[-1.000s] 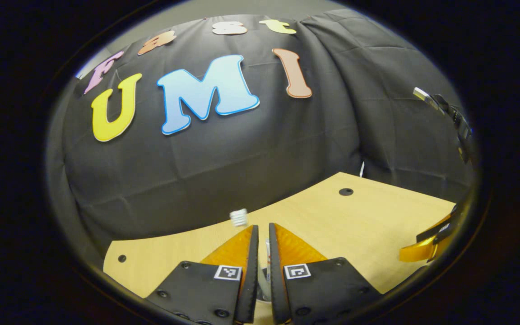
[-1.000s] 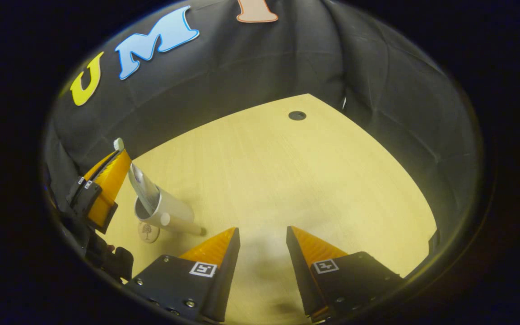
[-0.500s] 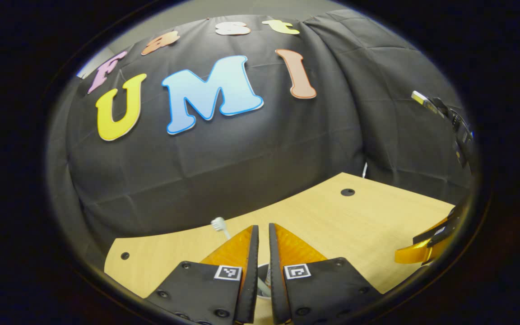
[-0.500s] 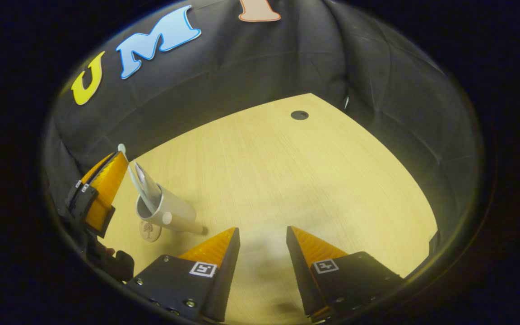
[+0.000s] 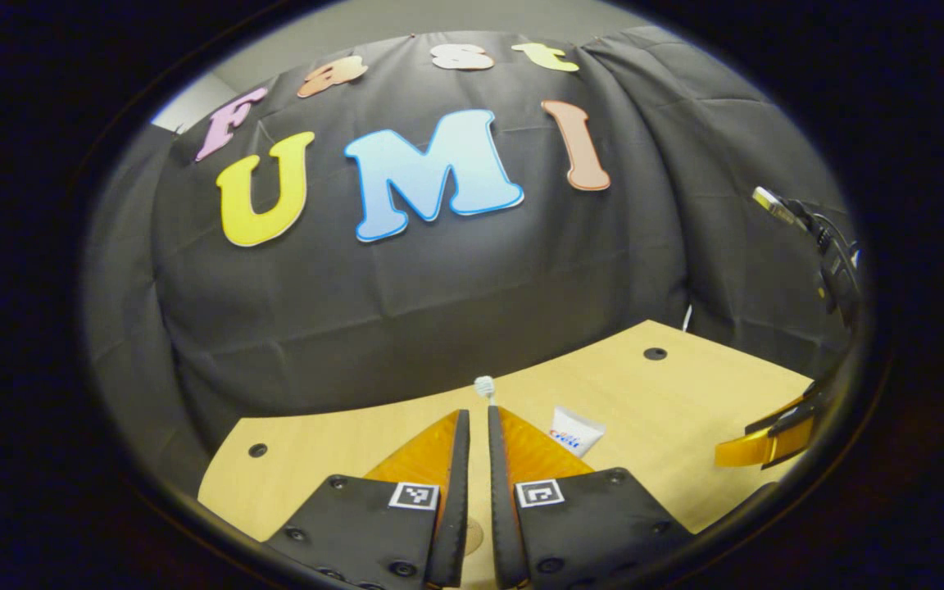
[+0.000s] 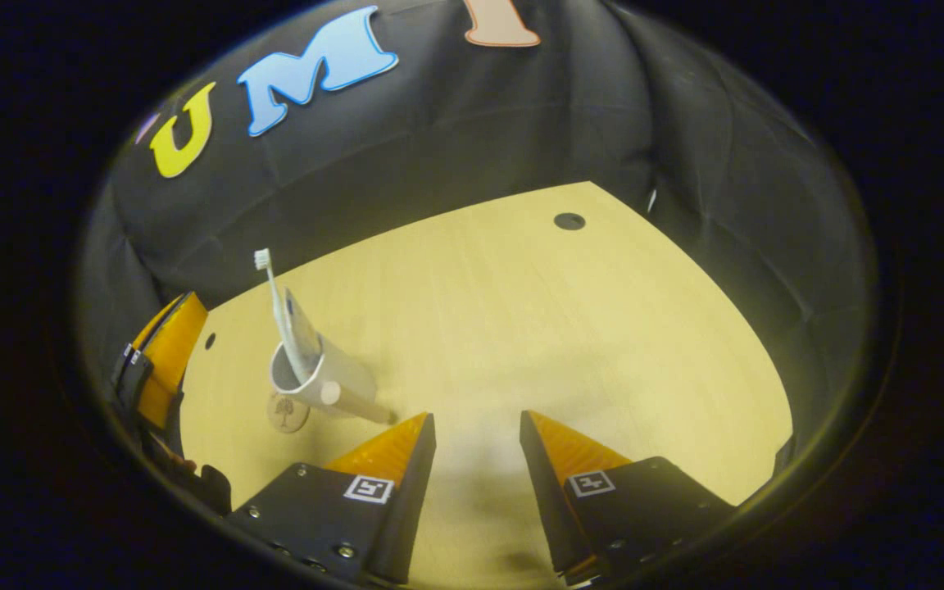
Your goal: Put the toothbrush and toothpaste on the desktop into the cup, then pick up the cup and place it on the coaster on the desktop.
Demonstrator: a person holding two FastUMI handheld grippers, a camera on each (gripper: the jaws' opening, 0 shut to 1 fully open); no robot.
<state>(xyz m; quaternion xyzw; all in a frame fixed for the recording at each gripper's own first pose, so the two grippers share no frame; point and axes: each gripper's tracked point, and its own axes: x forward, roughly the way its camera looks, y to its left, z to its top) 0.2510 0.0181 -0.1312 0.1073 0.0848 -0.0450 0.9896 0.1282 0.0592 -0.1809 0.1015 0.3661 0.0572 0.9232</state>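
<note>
Both loading steps look done to me: in the right gripper view the cup (image 6: 333, 385) stands on the bench (image 6: 537, 328) at about nine o'clock from my right hand-held gripper (image 6: 476, 434), with the toothbrush (image 6: 271, 295) and the toothpaste (image 6: 300, 328) both leaning out of its mouth toward eleven o'clock. The coaster (image 6: 286, 412) lies flat just beside the cup's base, on its seven o'clock side (touching it or a sliver apart, I cannot tell).

So the step in hand, as I judge it, is the pickup of the cup. My left hand-held gripper (image 5: 472, 442) is pressed together with only a thin slit between its fingers and pinches nothing I can see; the brush head and the end of the tube show past its tips at twelve and one o'clock. My right one is spread wide, empty, above bare bench.

The next move calls for one of my grippers to open around the cup's wall, squeeze below the rim, lift without tipping the two tall things out, and set it down centred on the coaster a short way off.

Count: one cup, one toothbrush, one toothpaste, one coaster, two hand-held grippers.
</note>
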